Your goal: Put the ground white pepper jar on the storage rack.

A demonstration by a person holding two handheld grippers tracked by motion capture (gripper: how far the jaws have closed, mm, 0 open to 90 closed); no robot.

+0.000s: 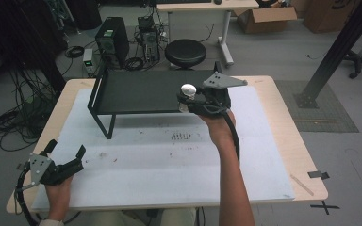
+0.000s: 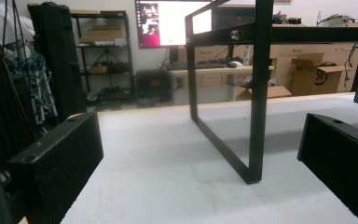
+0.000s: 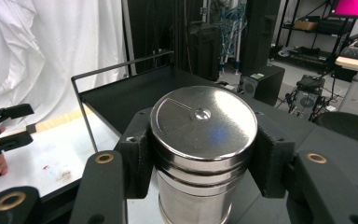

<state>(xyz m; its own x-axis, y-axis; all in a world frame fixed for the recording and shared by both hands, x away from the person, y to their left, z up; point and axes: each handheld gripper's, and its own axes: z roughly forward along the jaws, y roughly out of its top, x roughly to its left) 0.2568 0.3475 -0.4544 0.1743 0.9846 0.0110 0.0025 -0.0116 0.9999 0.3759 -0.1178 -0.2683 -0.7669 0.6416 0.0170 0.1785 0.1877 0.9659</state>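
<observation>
A polished steel canister (image 3: 203,149) stands upright between the jaws of the right gripper (image 3: 203,158), which pinch it on both sides just below its lid. It is a smooth, mirror-bright cylinder with a flat round lid that carries a small centre dimple and one thin engraved line, and two shallow grooves ring the body under the lid.

From the high view, the canister (image 1: 187,89) shows as a small pale disc at the front edge of a black metal shelf (image 1: 136,89) standing on the bench (image 1: 169,160), held there by the right gripper (image 1: 192,100) at the end of an outstretched forearm. Whether its base rests on the shelf top cannot be told.

The right gripper view gives the lid's detail and the grip itself — things too small to read from above. It also shows the left gripper (image 3: 0,135) far off over the white bench top.

The left gripper (image 1: 66,157) sits near the bench's front left corner, well apart from the shelf, its jaws spread and holding nothing. The left gripper view looks low across the white surface between those two black jaws — it shows the shelf's leg frame (image 2: 256,93) from the side.

Counted: one canister, one shelf, two grippers.
</observation>
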